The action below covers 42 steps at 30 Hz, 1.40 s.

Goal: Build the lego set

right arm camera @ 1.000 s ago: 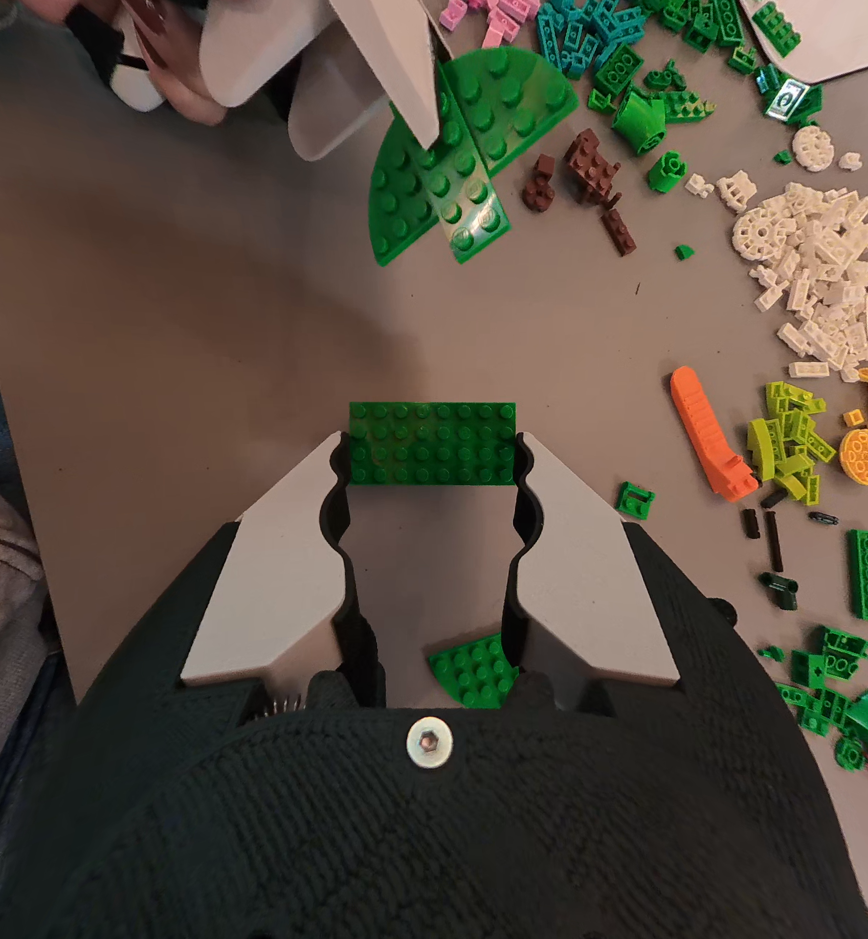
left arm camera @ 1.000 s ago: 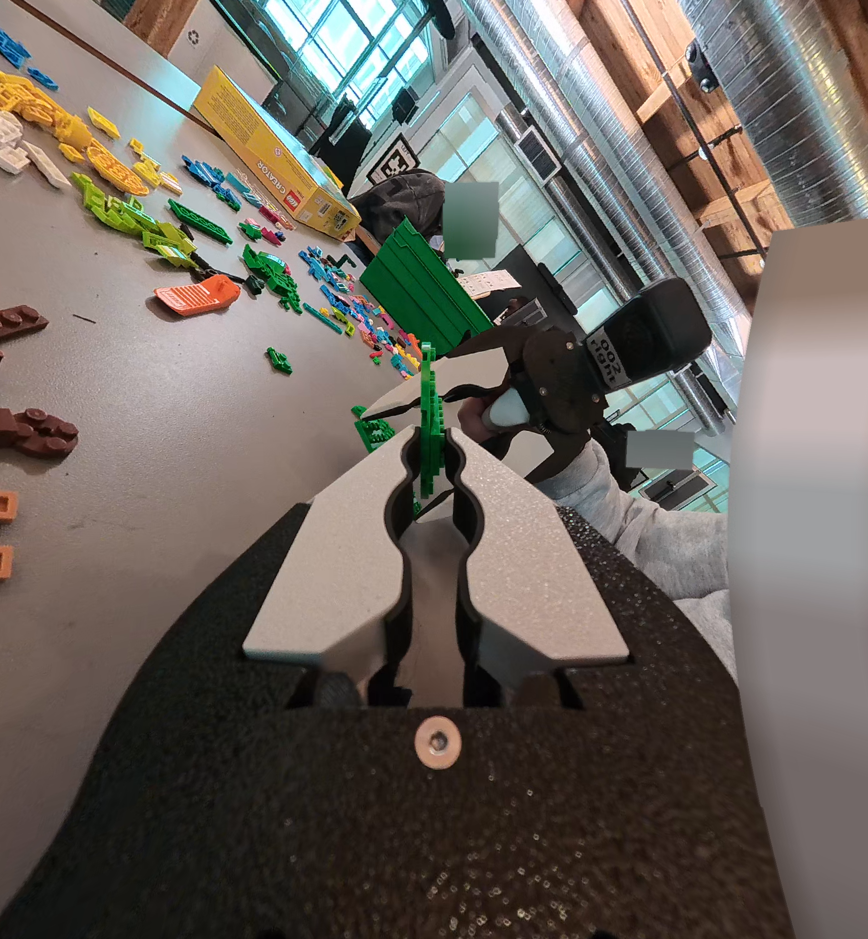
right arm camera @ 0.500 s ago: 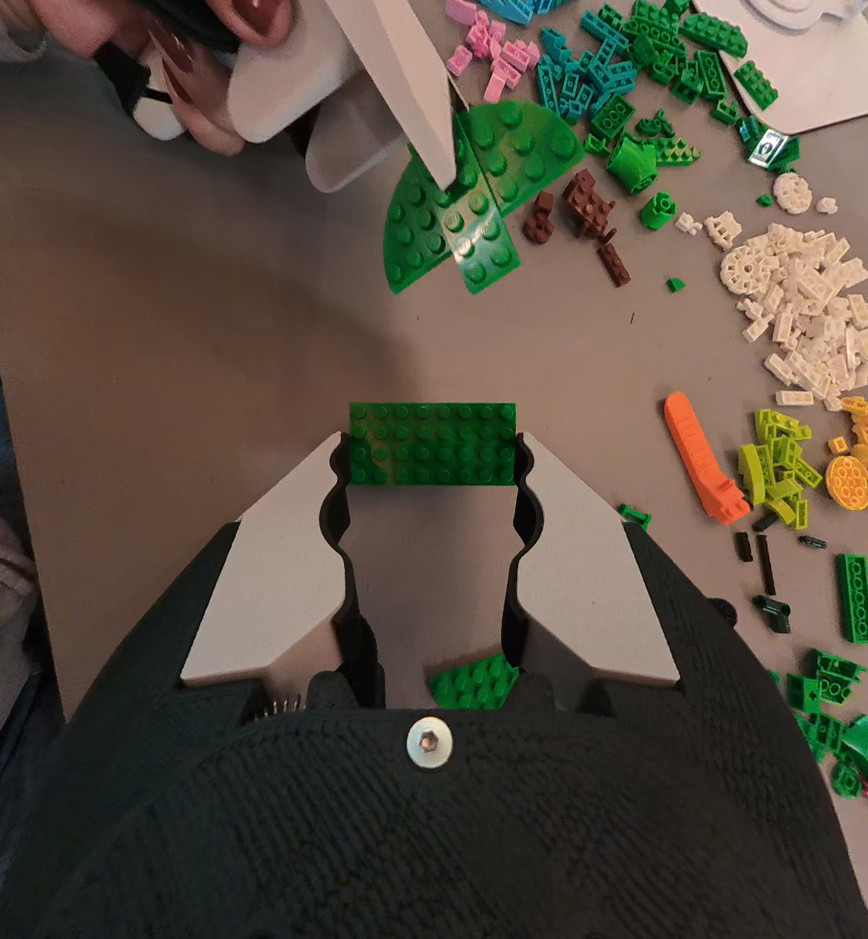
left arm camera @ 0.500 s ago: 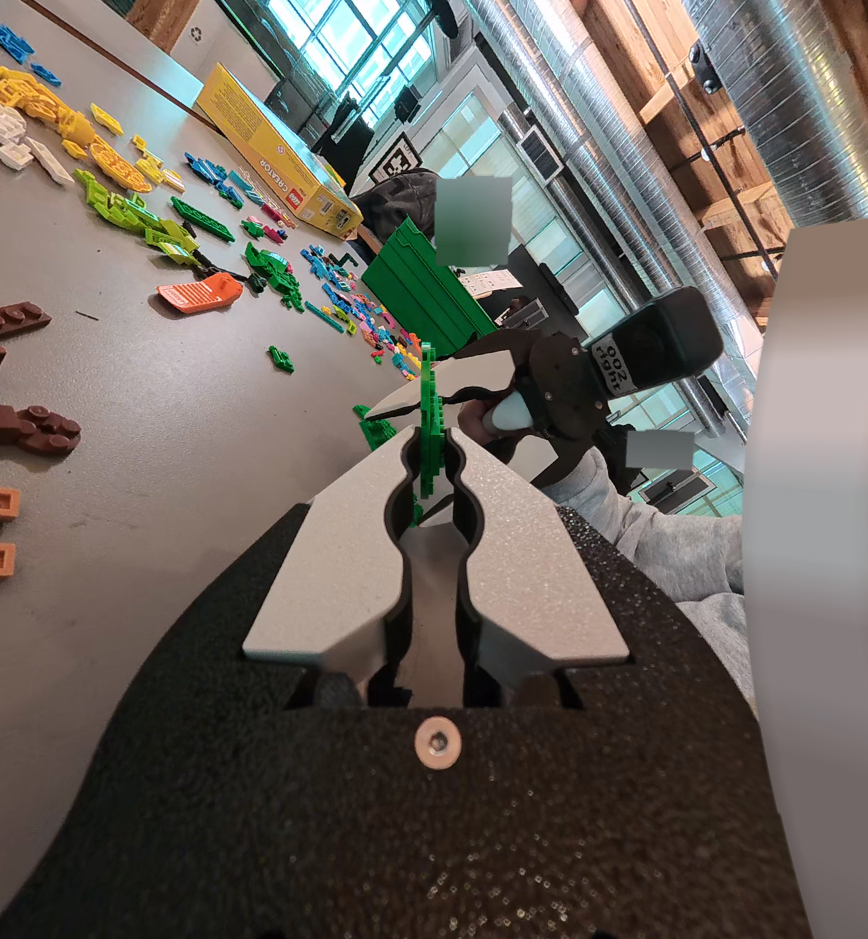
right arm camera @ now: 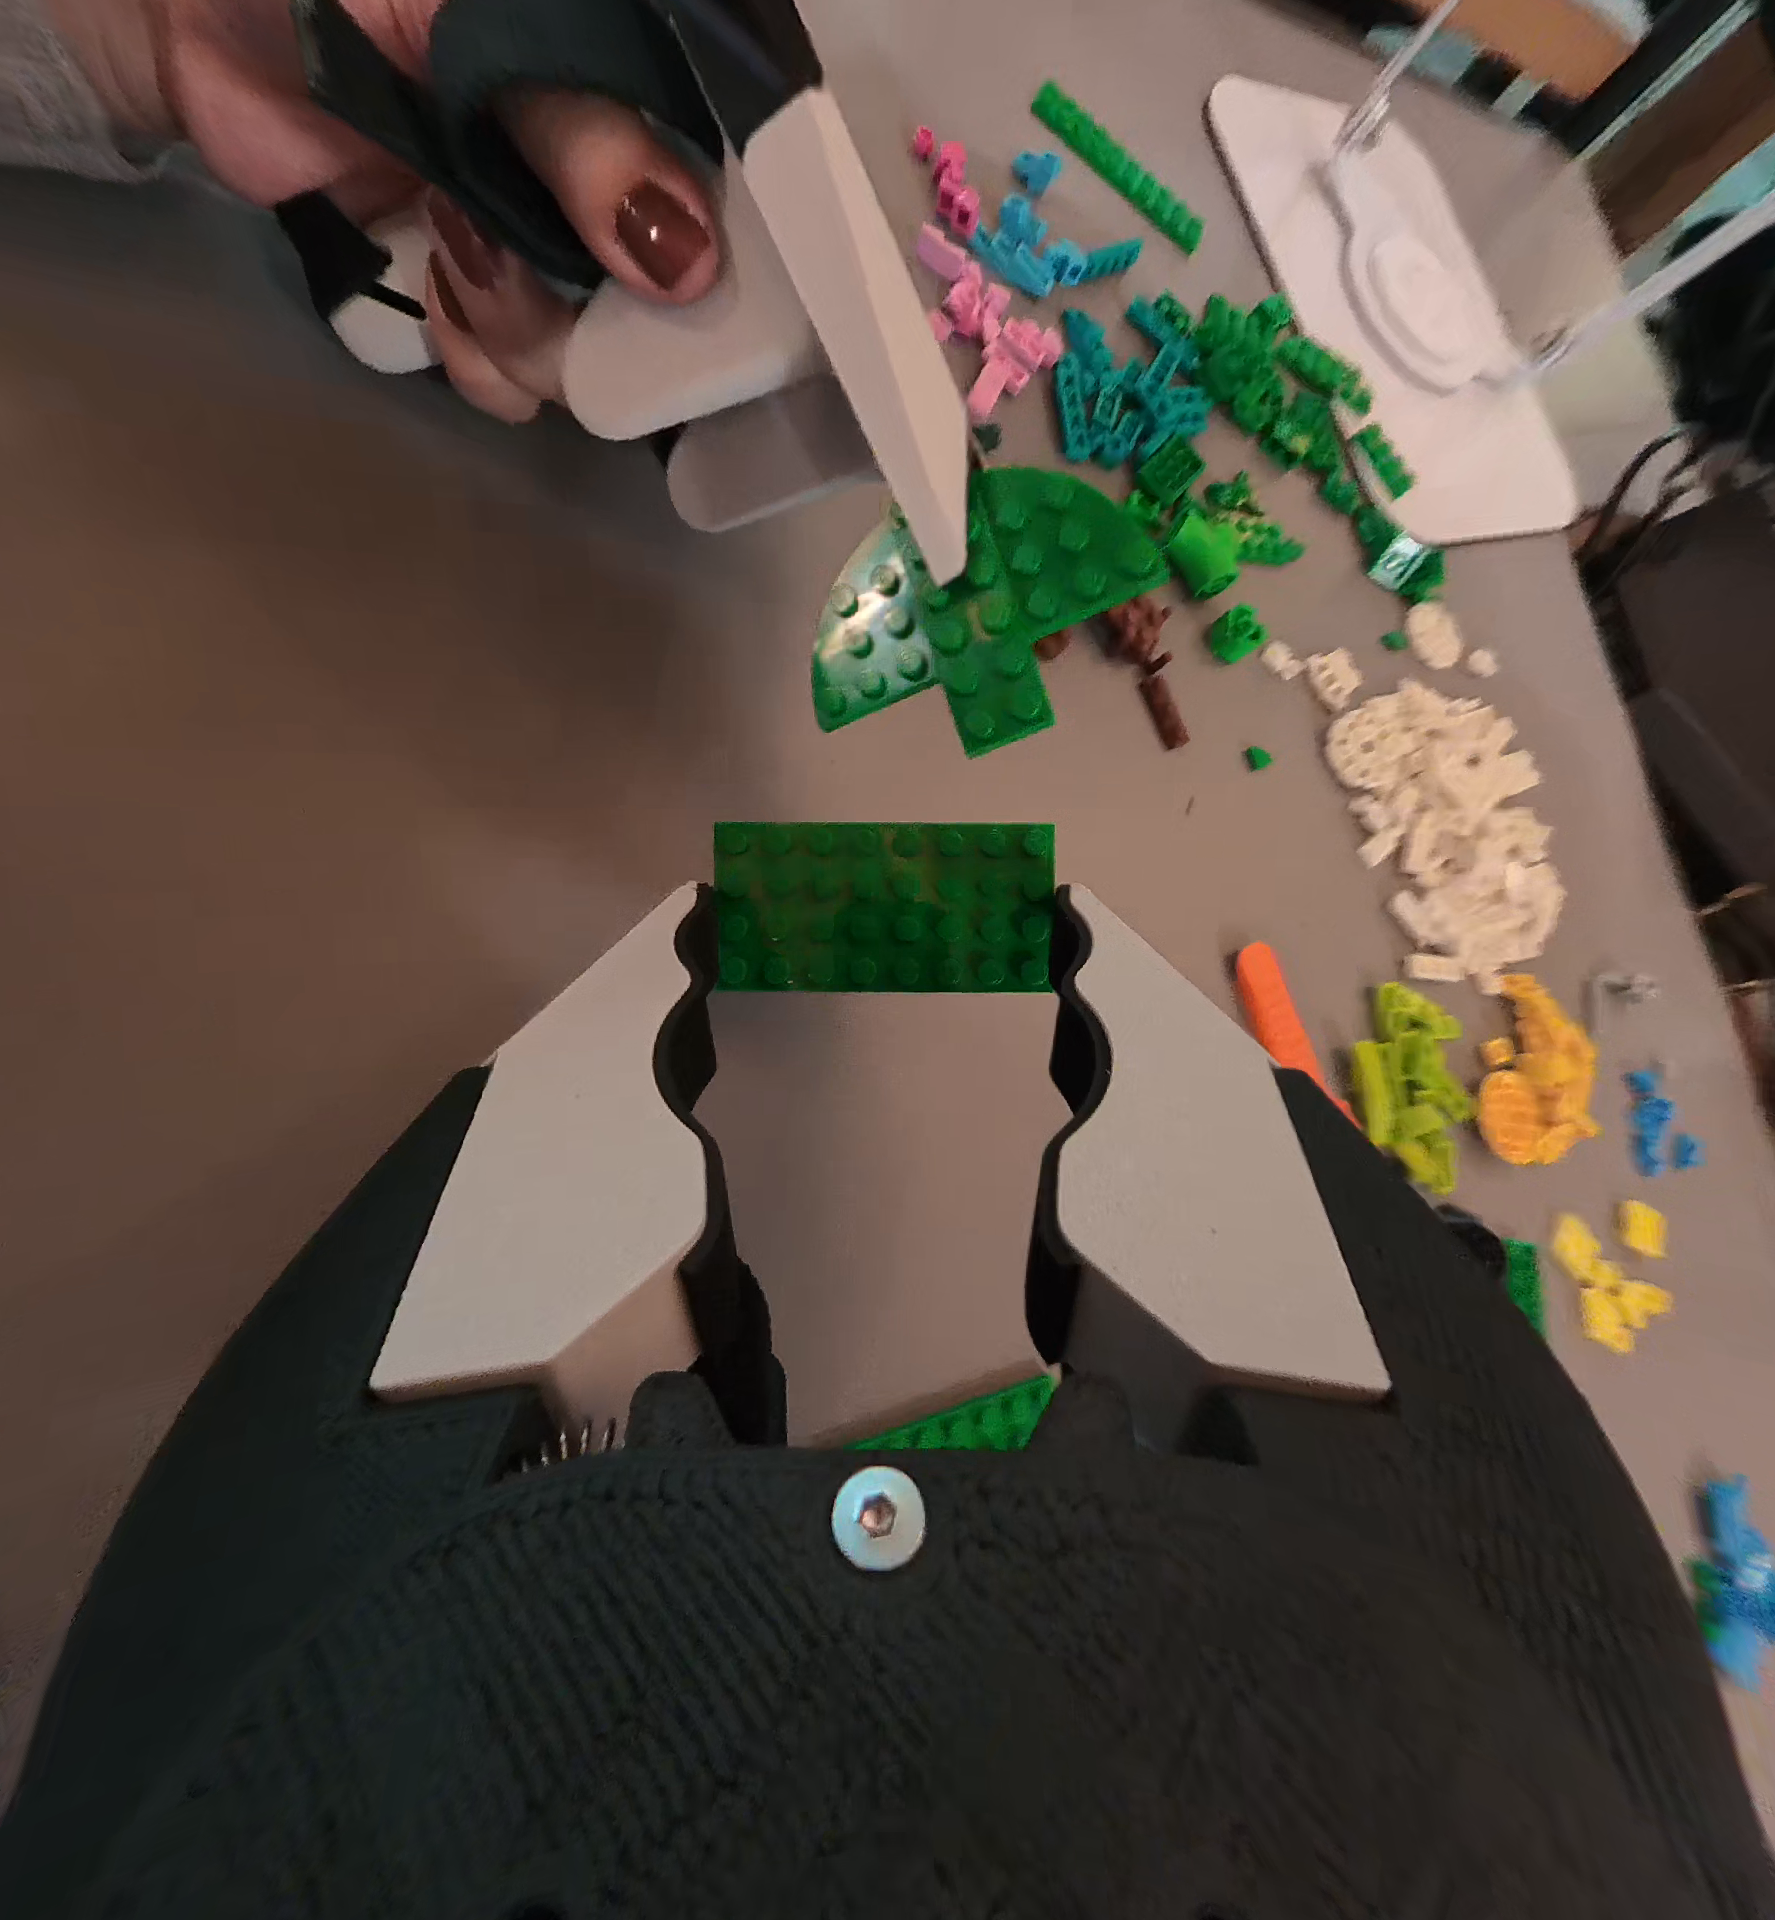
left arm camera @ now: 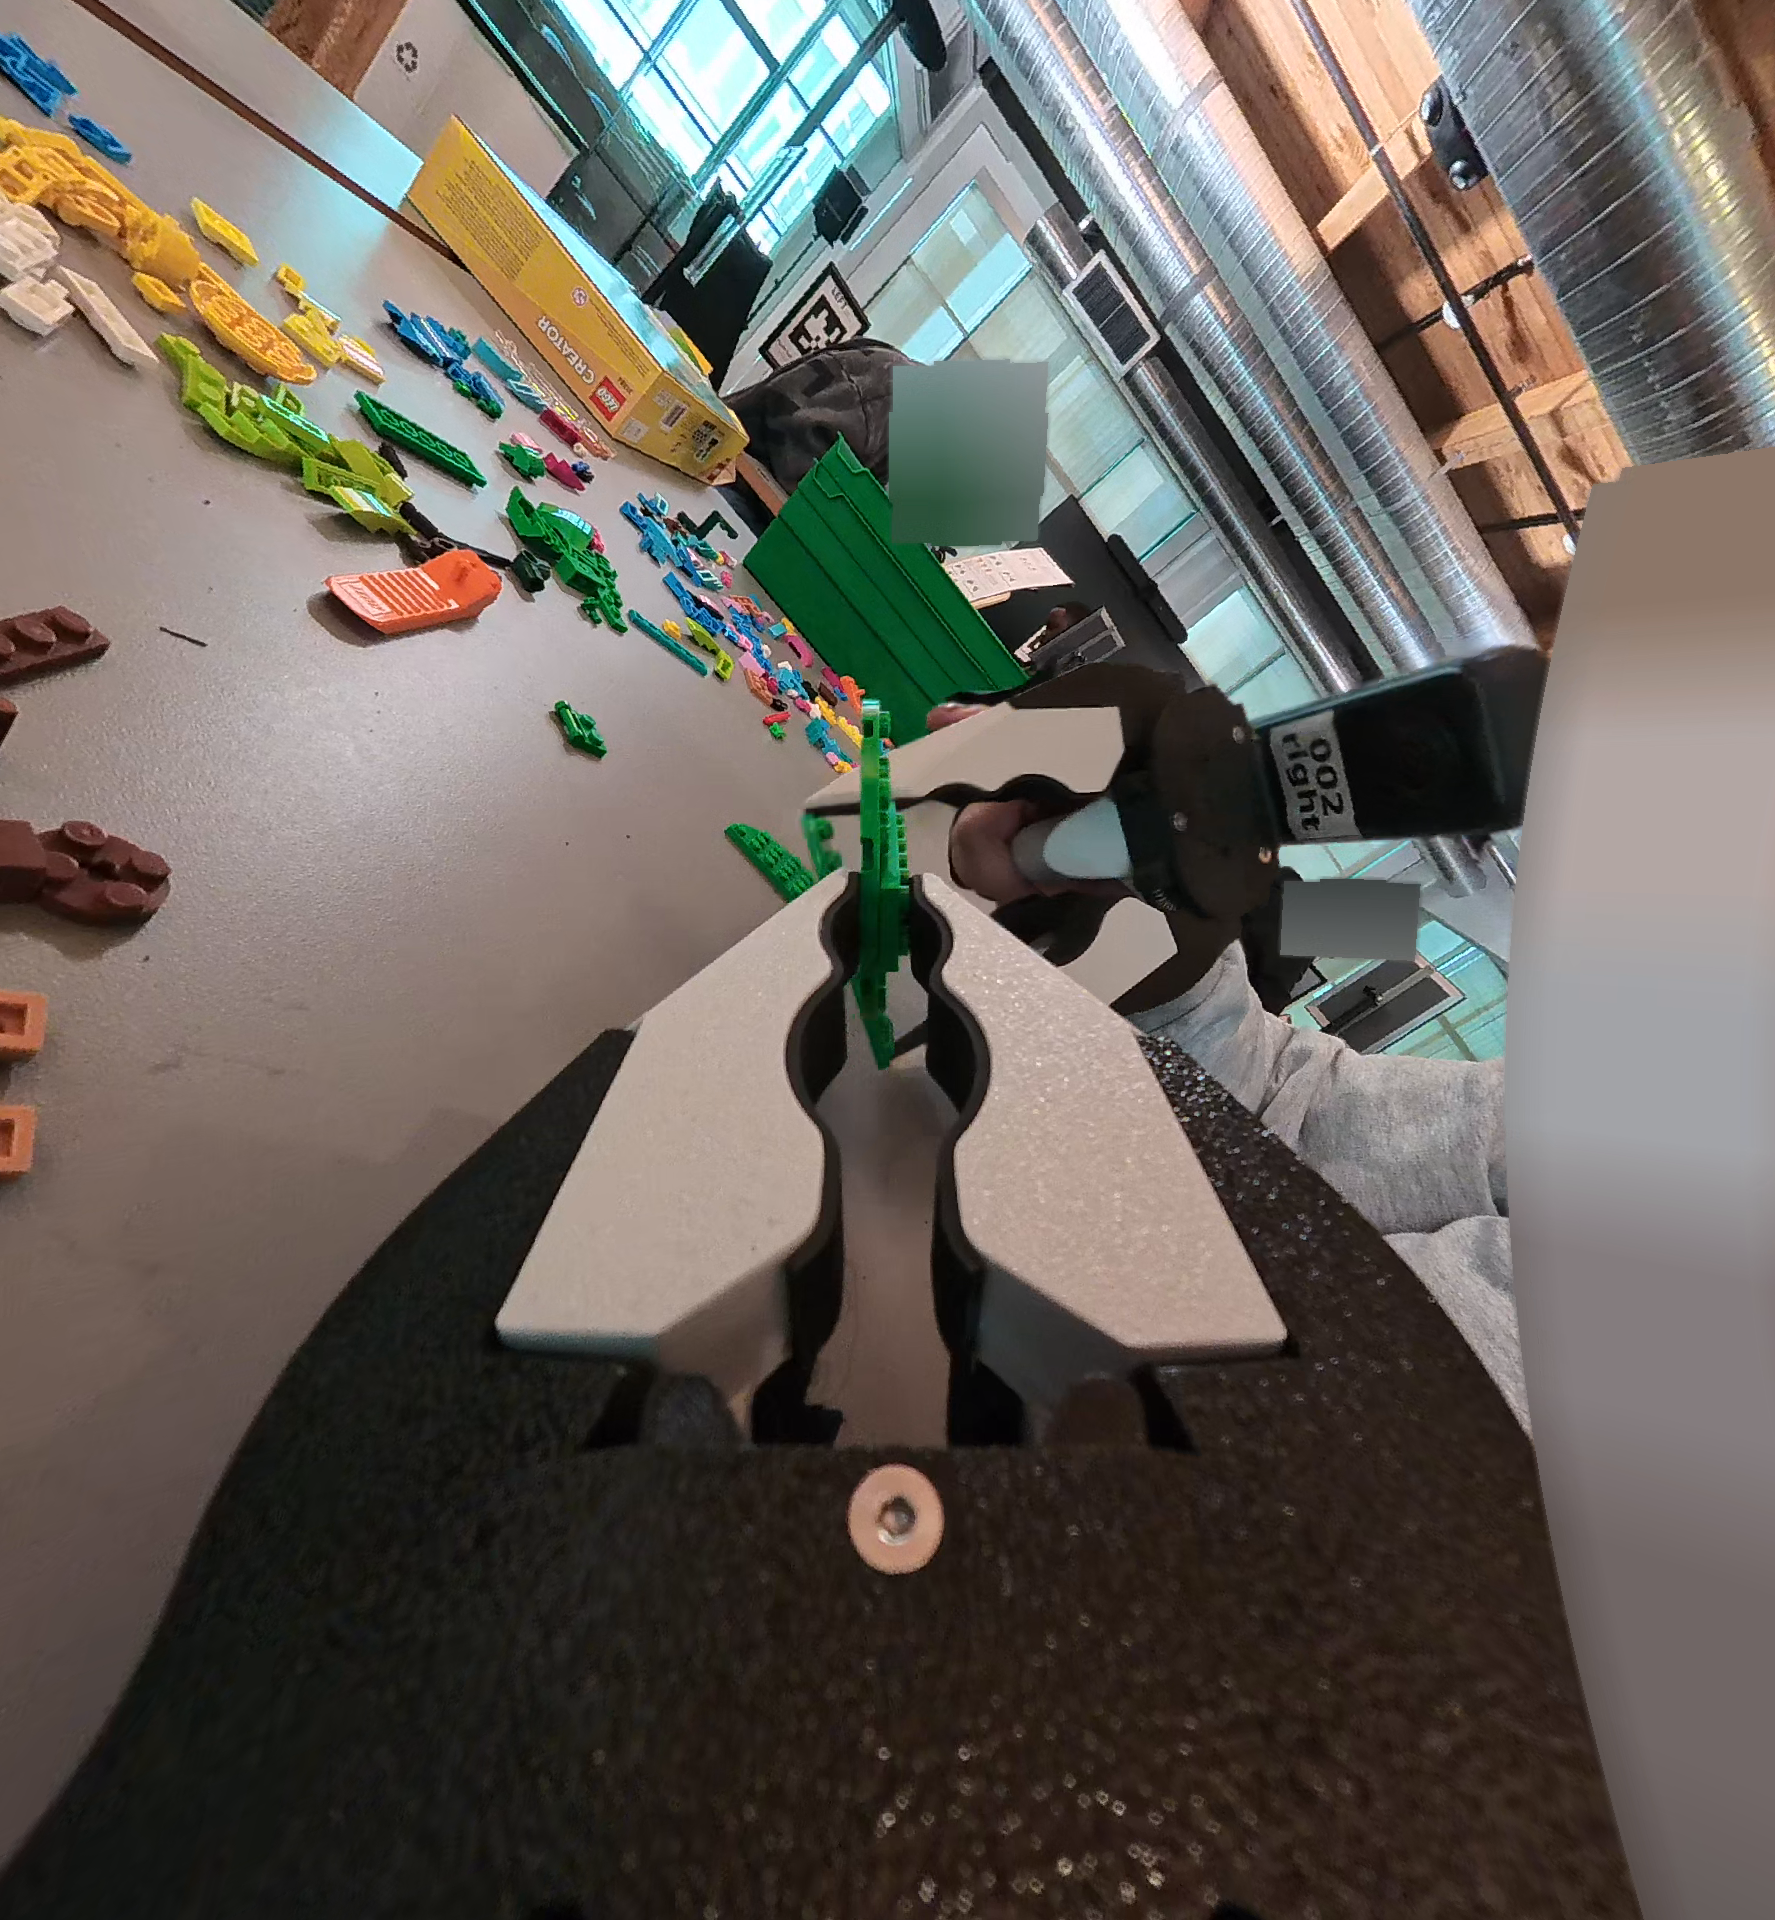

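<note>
My left gripper [left arm camera: 883, 896] is shut on a green assembly of rounded studded plates [left arm camera: 878, 831], seen edge-on between its pads. In the right wrist view the same gripper [right arm camera: 940, 551] comes in from the top, held by a hand, with the assembly [right arm camera: 1008, 613] hanging from its tips above the grey table [right arm camera: 343, 727]. My right gripper [right arm camera: 881, 906] is shut on a green rectangular studded plate [right arm camera: 883, 935], with the pads pressed on its two short ends. The plate is flat, studs up, a little below the assembly. The right gripper also shows in the left wrist view [left arm camera: 1018, 748].
A green rounded plate [right arm camera: 966, 1418] lies on the table under my right gripper. To the right lie white [right arm camera: 1434, 810], lime [right arm camera: 1402, 1081], yellow [right arm camera: 1537, 1091], teal and pink [right arm camera: 1101, 384] and brown [right arm camera: 1148, 665] pieces and an orange tool [right arm camera: 1278, 1013]. A yellow box [left arm camera: 571, 301] and green bin [left arm camera: 862, 592] stand farther off. Tip to tip, the grippers are about 5 cm apart.
Both grips stay the same. In the right wrist view the left gripper and its green assembly have come lower and closer to the rectangular plate, and the view has tilted up along the table.
</note>
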Available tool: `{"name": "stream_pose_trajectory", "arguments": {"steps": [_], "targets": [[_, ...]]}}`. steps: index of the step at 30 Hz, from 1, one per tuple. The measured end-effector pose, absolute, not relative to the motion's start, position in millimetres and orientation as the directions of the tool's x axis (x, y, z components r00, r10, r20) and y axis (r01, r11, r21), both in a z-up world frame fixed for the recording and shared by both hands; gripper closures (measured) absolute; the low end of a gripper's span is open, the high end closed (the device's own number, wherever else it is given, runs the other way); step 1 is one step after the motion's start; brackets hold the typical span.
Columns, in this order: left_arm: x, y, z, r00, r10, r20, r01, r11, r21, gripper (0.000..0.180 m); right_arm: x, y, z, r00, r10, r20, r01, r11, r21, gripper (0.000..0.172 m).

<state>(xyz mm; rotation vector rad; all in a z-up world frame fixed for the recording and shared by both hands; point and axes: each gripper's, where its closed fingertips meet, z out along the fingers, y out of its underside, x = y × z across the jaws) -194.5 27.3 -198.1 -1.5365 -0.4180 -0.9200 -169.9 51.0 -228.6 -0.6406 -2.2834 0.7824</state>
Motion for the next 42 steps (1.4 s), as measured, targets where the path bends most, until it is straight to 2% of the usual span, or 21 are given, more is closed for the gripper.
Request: {"name": "stream_pose_trajectory", "arguments": {"steps": [3,7,11,14,16,19,23,27,31,36,39,42], "targets": [[-191.9,25.2,-192.9,0.630,-0.272,0.728,0.708,-0.185,-0.682,0.175,-175.2,51.9,-215.5,-0.625,0.560,0.543,0.138,0.765,-0.629,0.108],[-192.5,21.3,-185.7,0.752,-0.270,0.601,0.591,-0.127,-0.796,0.175,-178.6,53.2,-200.0,-0.530,0.452,0.717,0.017,0.851,-0.525,0.108],[-191.2,16.5,-181.8,0.911,-0.223,0.348,0.337,-0.086,-0.938,0.175,-178.2,52.5,-189.9,-0.423,0.275,0.863,-0.096,0.934,-0.345,0.108],[-181.1,10.0,-164.6,0.981,-0.191,0.018,0.023,0.024,-0.999,0.175,-178.5,53.6,-181.9,-0.288,0.066,0.955,-0.170,0.978,-0.118,0.109],[-175.9,7.0,-156.6,0.968,-0.117,-0.223,-0.216,0.069,-0.974,0.175,-176.5,51.4,-176.5,-0.192,-0.075,0.978,-0.215,0.976,0.033,0.109],[-180.4,9.5,-165.9,0.864,0.003,-0.503,-0.503,-0.037,-0.864,0.175,-174.4,53.4,-178.0,-0.111,-0.258,0.960,-0.241,0.944,0.225,0.108],[-187.2,13.4,-174.3,0.784,0.077,-0.616,-0.608,-0.105,-0.787,0.175,-175.7,70.6,-204.5,-0.188,-0.506,0.842,-0.261,0.852,0.454,0.108],[-190.7,13.6,-184.6,0.750,0.063,-0.658,-0.643,-0.159,-0.749,0.175,-173.9,81.1,-228.8,-0.224,-0.758,0.613,-0.360,0.649,0.670,0.108],[-192.3,13.7,-187.5,0.741,0.061,-0.669,-0.651,-0.176,-0.738,0.175,-170.1,86.7,-251.0,-0.208,-0.896,0.393,-0.473,0.444,0.761,0.108],[-193.9,13.5,-187.4,0.733,0.069,-0.676,-0.657,-0.184,-0.731,0.175,-164.2,83.4,-264.1,-0.140,-0.965,0.223,-0.534,0.263,0.803,0.108],[-194.2,12.9,-185.2,0.741,0.077,-0.667,-0.649,-0.171,-0.741,0.175,-153.5,77.9,-269.5,-0.140,-0.971,0.193,-0.583,0.238,0.777,0.108],[-194.1,12.0,-183.5,0.754,0.079,-0.652,-0.637,-0.156,-0.755,0.175,-137.9,68.8,-273.8,-0.183,-0.955,0.235,-0.645,0.297,0.704,0.117]]}}
